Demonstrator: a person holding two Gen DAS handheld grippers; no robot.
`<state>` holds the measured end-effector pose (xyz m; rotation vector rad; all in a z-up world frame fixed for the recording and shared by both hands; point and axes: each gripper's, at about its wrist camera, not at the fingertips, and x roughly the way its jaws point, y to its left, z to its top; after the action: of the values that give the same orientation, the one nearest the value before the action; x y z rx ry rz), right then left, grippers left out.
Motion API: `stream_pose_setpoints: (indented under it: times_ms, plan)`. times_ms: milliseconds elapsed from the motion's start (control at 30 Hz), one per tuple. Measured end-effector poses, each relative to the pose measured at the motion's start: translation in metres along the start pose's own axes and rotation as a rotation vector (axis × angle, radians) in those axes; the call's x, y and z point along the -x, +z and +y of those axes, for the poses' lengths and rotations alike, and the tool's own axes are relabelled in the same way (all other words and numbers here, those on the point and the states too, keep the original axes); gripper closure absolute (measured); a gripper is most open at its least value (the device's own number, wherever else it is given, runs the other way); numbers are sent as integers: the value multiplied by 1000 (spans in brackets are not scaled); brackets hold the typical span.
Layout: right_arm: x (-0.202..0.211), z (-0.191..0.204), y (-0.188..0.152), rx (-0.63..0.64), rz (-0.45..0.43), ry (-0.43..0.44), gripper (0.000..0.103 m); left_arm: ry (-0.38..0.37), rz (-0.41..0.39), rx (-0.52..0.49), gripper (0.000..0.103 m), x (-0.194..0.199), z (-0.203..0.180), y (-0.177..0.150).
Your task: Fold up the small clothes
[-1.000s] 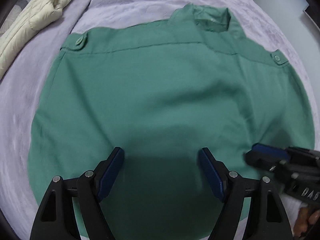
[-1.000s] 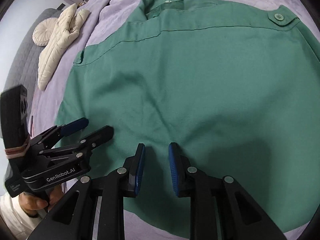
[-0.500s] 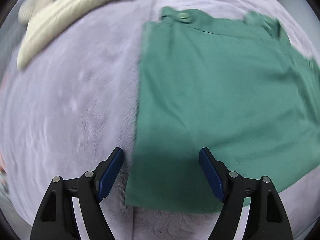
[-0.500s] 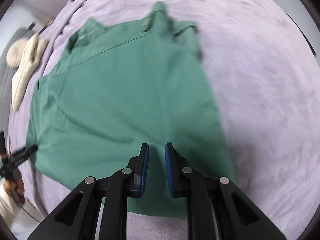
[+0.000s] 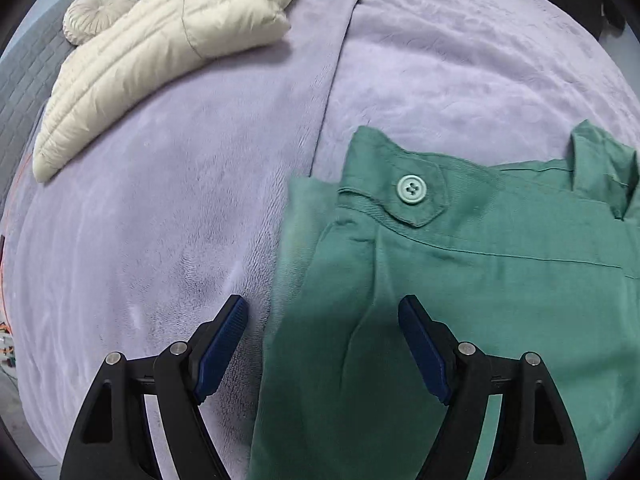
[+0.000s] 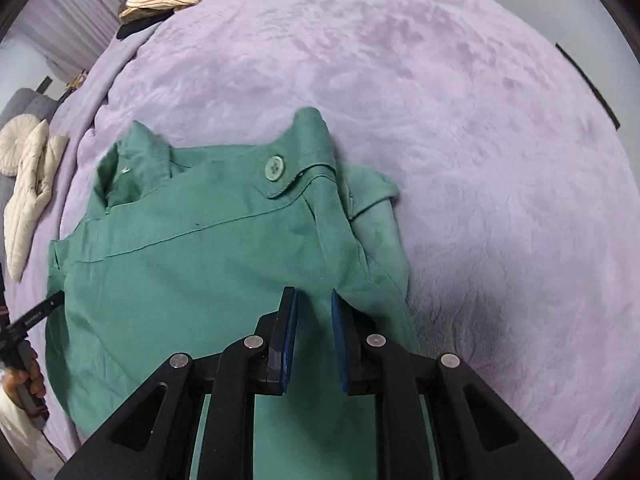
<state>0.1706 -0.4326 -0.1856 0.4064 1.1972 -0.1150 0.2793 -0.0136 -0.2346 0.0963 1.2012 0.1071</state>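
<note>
Both grippers have swung out to the shirt's [image 5: 460,320] side edges on the blanket [image 5: 160,240]. Left gripper [image 5: 322,344] gapes empty; right gripper [image 6: 312,320] nearly closed, holding nothing. Soft, limp cloth; I'd pinch each shoulder by its button [image 5: 412,189].

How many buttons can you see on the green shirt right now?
2. One button sits on the shoulder tab at the shirt's left edge, seen by the left wrist camera; the other on the tab at its right edge, seen by the right wrist camera. Others may be hidden underneath.
</note>
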Motion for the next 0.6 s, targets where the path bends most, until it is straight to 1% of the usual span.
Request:
stream_pose_setpoints:
  times_ms: [67,133,267,333,433,467,533,567,600]
  plan:
    - [-1,-10,-1,-30,0,40,87,-19,4,42,24,-2,11,-4]
    - [5,-15,-5,-31,-6,34,87,-13,14,60,24,3,23,-8]
    - [20,-21,-11,-48,4,27,83,7,29,52,24,17,44,-26]
    - [30,-18,-19,-58,2,24,80,-3,27,53,24,30,53,-40]
    - [47,-4,-40,-20,7,37,79,-65,25,50,24,50,59,-62]
    - [51,2,-52,-3,14,33,79,-70,30,38,24,54,59,-71]
    - [53,7,-74,10,35,18,79,-56,53,18,24,57,59,-88]
    - [52,7,-83,5,46,10,79,-47,80,21,24,54,61,-98]
    - [50,4,-94,-14,64,3,79,-48,113,30,24,41,58,-97]
